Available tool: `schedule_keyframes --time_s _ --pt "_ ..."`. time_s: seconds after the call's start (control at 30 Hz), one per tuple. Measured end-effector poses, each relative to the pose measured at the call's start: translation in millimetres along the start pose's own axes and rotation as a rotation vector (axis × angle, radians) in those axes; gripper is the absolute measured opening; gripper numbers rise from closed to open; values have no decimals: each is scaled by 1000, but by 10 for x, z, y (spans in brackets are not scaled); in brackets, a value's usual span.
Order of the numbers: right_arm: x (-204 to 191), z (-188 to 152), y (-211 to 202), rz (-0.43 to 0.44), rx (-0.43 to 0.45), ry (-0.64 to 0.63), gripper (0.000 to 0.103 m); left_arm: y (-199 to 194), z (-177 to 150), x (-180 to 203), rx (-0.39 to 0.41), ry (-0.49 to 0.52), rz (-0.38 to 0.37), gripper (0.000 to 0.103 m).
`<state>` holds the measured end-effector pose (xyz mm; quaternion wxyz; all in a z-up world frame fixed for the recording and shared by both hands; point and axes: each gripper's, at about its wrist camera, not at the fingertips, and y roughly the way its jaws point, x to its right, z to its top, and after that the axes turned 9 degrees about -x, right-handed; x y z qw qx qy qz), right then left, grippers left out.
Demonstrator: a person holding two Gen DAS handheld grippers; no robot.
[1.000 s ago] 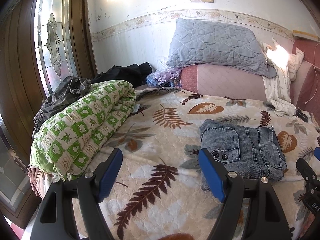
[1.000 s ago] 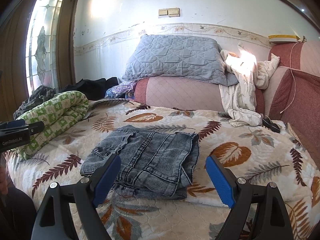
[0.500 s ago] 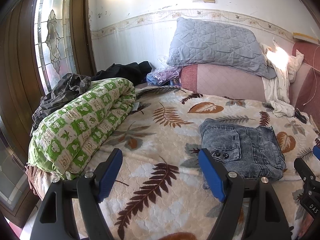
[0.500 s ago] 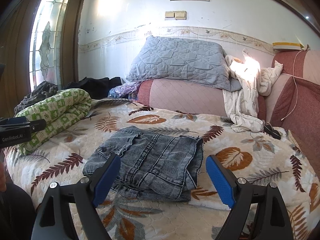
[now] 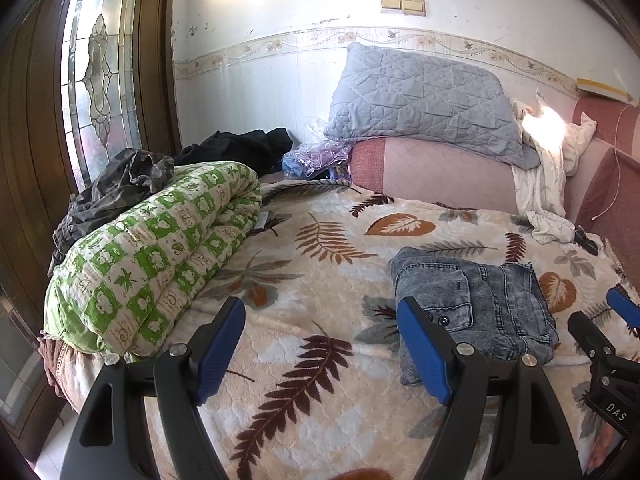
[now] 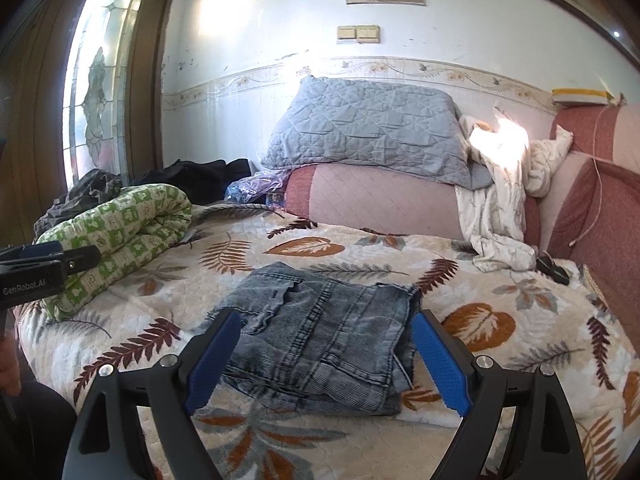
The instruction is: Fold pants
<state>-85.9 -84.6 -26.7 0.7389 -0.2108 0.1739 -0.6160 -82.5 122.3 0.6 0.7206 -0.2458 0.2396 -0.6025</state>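
Folded grey-blue denim pants [image 6: 320, 344] lie as a compact stack on the leaf-patterned bedspread [image 6: 500, 360]. My right gripper [image 6: 326, 318] hovers just in front of them, open; its blue pads [image 6: 440, 364] flank the stack without touching it. In the left wrist view the pants [image 5: 472, 300] lie to the right of my left gripper [image 5: 320, 306]. That gripper is open and empty over bare bedspread [image 5: 304, 280]. The right gripper's tip [image 5: 616, 320] shows at that view's right edge. The left gripper's body [image 6: 48, 268] shows at the right view's left edge.
A rolled green-and-white quilt [image 5: 152, 264] lies along the bed's left side, with dark clothes [image 5: 120, 184] behind it by the glass door. A grey pillow [image 6: 372, 132] on pink cushions [image 6: 380, 204] and a white cloth [image 6: 500, 208] fill the back.
The right gripper has drifted slightly up and across, so the pants now sit more centred between its fingers. The left view has tilted a little. Both grippers stay open and the pants have not moved.
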Motion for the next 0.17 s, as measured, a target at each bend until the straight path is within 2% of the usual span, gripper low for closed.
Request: schedule_keyframes --time_s 0.03,0.07,0.17 --pt "-30 20 -4 4 2 -7 90 -2 5 -35 3 -12 -17 91" --pt "-58 41 -9 8 5 -14 90 -1 9 -63 6 -25 -31 97" --pt "-121 107 -20 13 9 -36 90 35 47 -130 -3 -58 -59 99"
